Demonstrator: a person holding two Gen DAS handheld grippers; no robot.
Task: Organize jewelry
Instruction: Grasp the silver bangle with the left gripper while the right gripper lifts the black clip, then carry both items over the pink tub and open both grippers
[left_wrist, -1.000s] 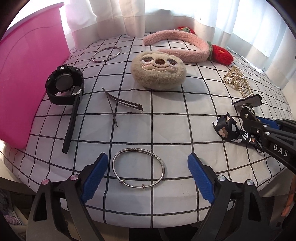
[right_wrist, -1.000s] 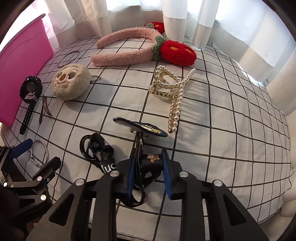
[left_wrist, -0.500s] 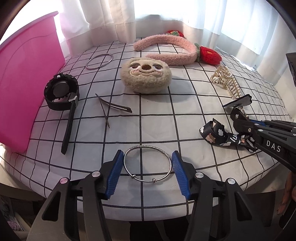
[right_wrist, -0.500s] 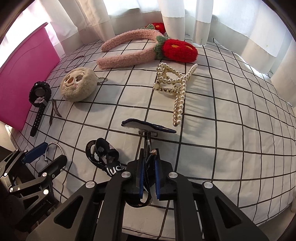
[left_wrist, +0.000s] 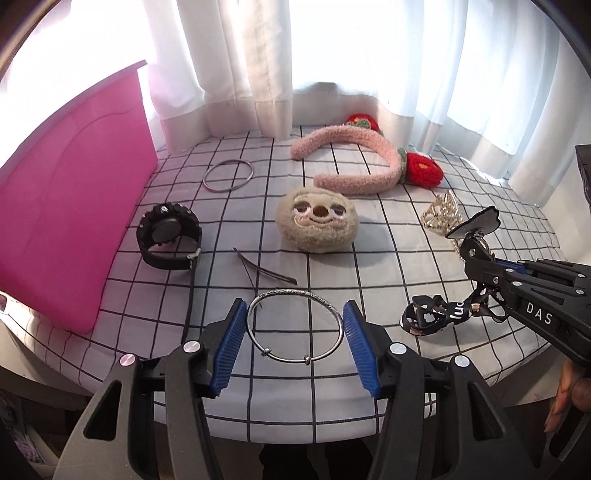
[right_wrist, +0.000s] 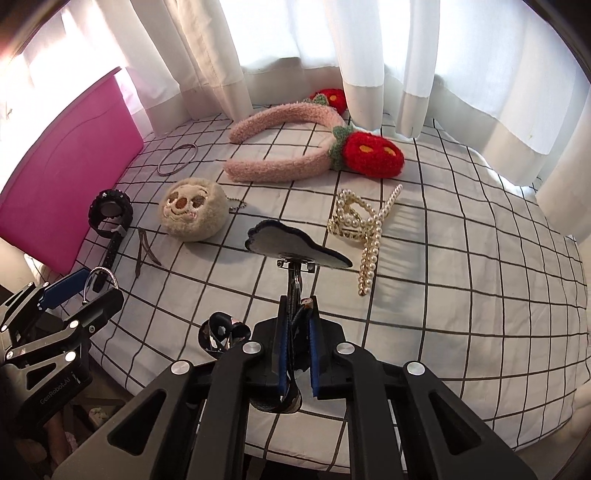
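Now L gripper (left_wrist: 294, 328) jaws clamp silver bangle (left_wrist: 294, 325); R gripper (right_wrist: 297, 341) jaws pinch lanyard keychain (right_wrist: 295, 291).

L claw (left_wrist: 294, 334) part-closed; R claw (right_wrist: 298, 345) clamped tight.

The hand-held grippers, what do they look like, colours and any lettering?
Both are black plastic frames with silver round bolts and ribbed blue pads on the fingers. The right hand-held gripper carries white letters "DAS" on its side; the left hand-held gripper has "GenRobot.AI" printed on its body. No cables or sleeves show.
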